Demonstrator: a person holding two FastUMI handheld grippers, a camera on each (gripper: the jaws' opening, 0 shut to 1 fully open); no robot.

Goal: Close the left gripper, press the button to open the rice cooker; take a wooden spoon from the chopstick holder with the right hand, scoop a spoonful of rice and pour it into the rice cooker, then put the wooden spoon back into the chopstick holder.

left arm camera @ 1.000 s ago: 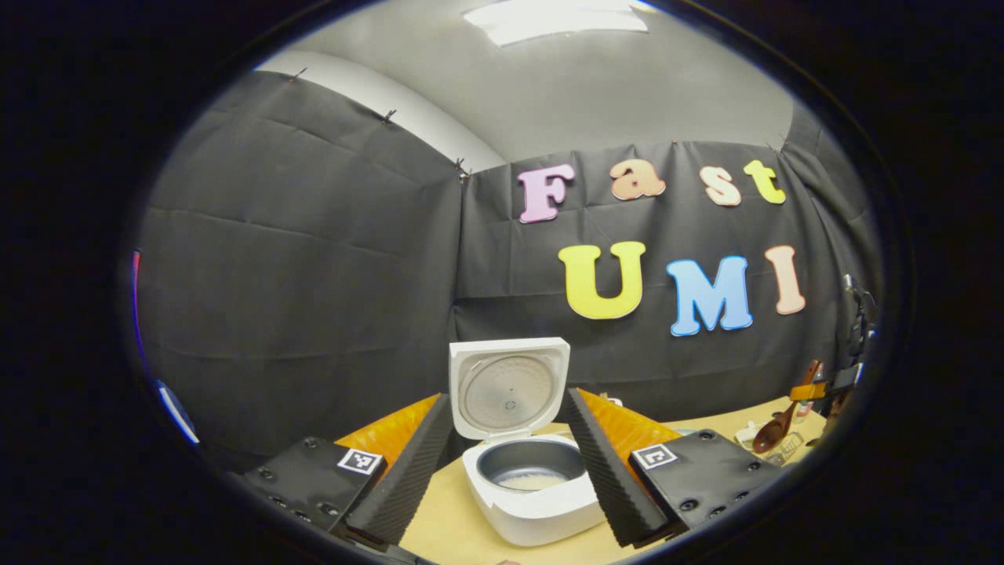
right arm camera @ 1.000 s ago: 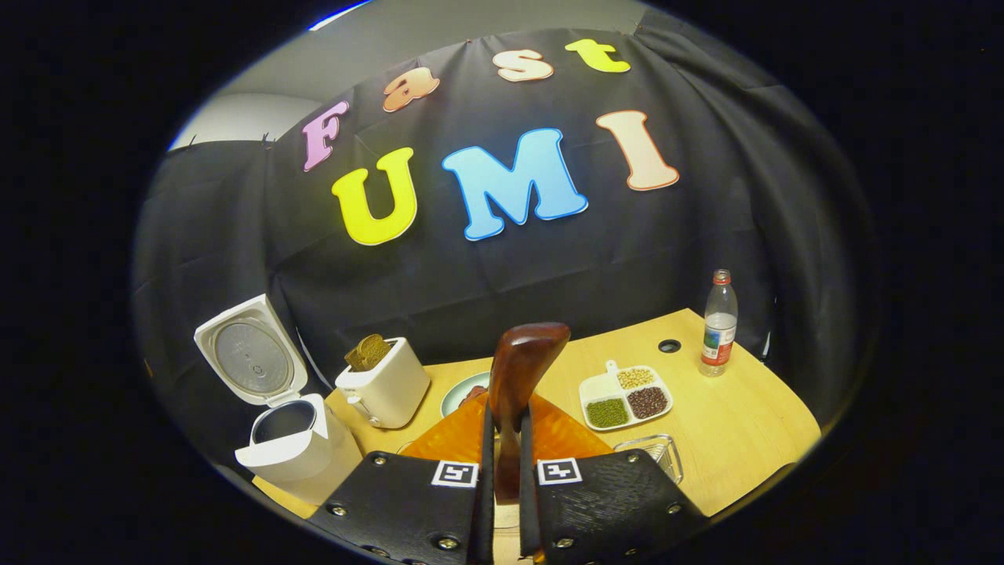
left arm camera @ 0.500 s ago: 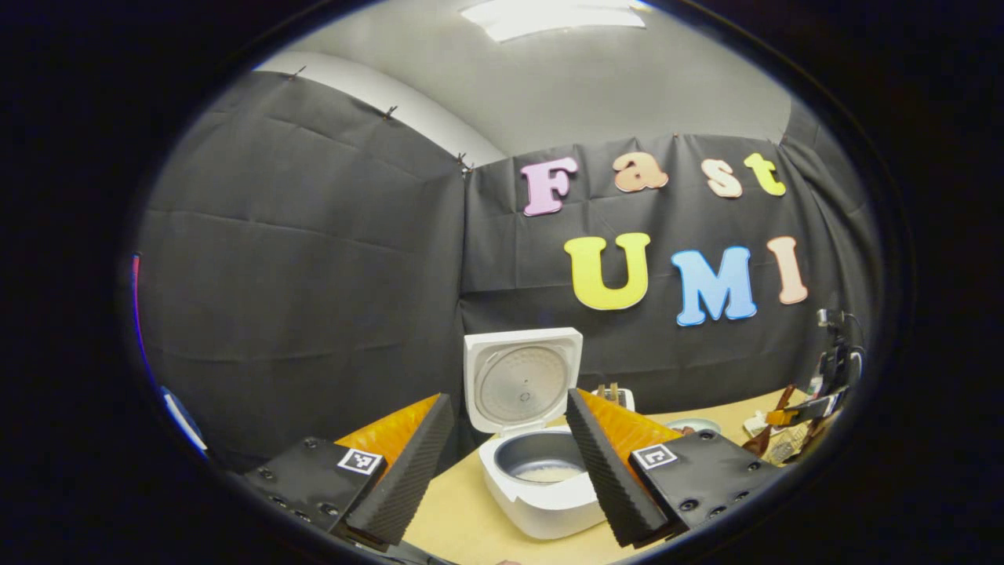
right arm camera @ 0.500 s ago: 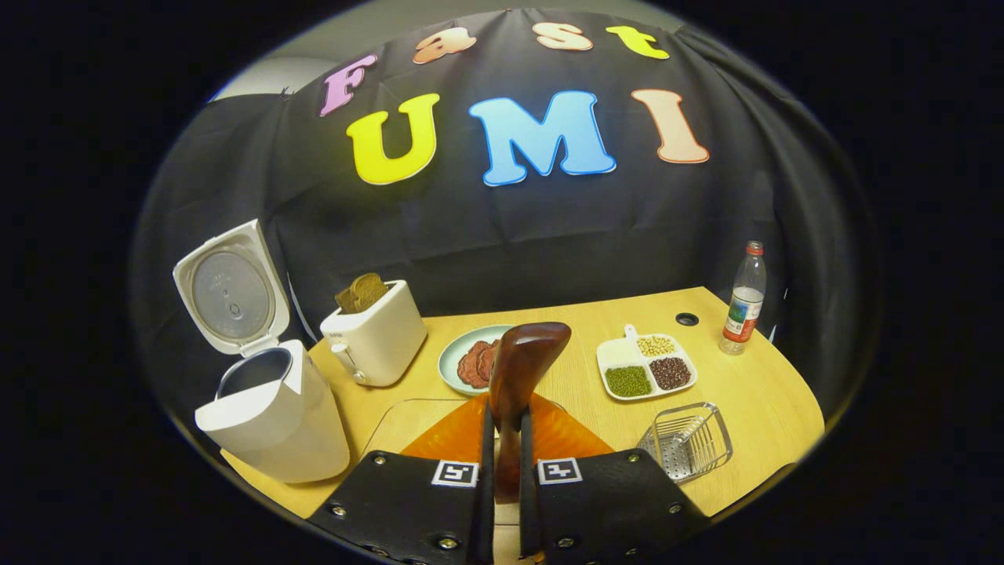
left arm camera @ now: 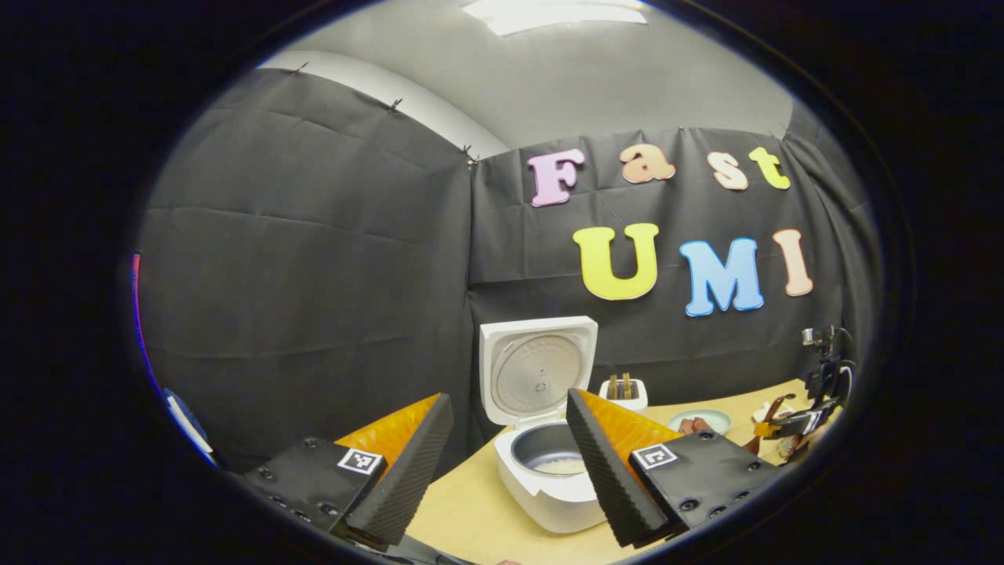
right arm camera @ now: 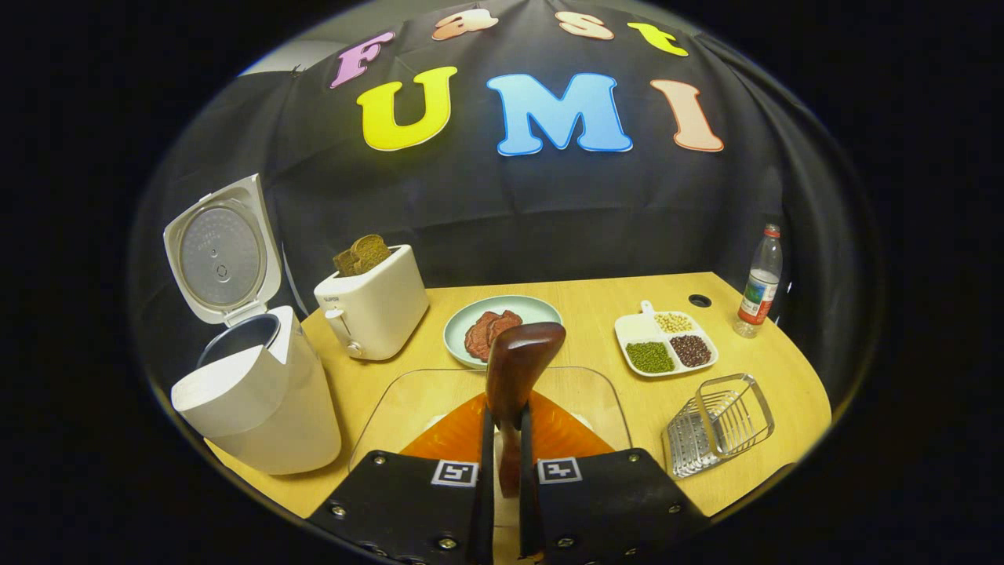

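Right tongs (right arm camera: 502, 439), clamped on spoon (right arm camera: 518, 369), now tilt lower toward wire holder (right arm camera: 718, 424); left tongs (left arm camera: 510, 463) apart; lower handle-first, slowly.

Staged kitchen booth, not a home: black cloth wall (right arm camera: 549, 204) behind a wooden counter (right arm camera: 596, 314) carrying rice cooker (right arm camera: 259, 408), toaster (right arm camera: 372, 310), dish rack (right arm camera: 718, 424).

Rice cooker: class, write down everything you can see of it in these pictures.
The rice cooker is a white, smooth, plastic-looking appliance standing upright on the wooden table, at its left end beside the toaster. Its hinged lid is swung fully open and stands upright behind the body, showing a round, pale metal-looking inner plate. In the left gripper view the dark inner pot holds a little white rice. Neither gripper touches it.
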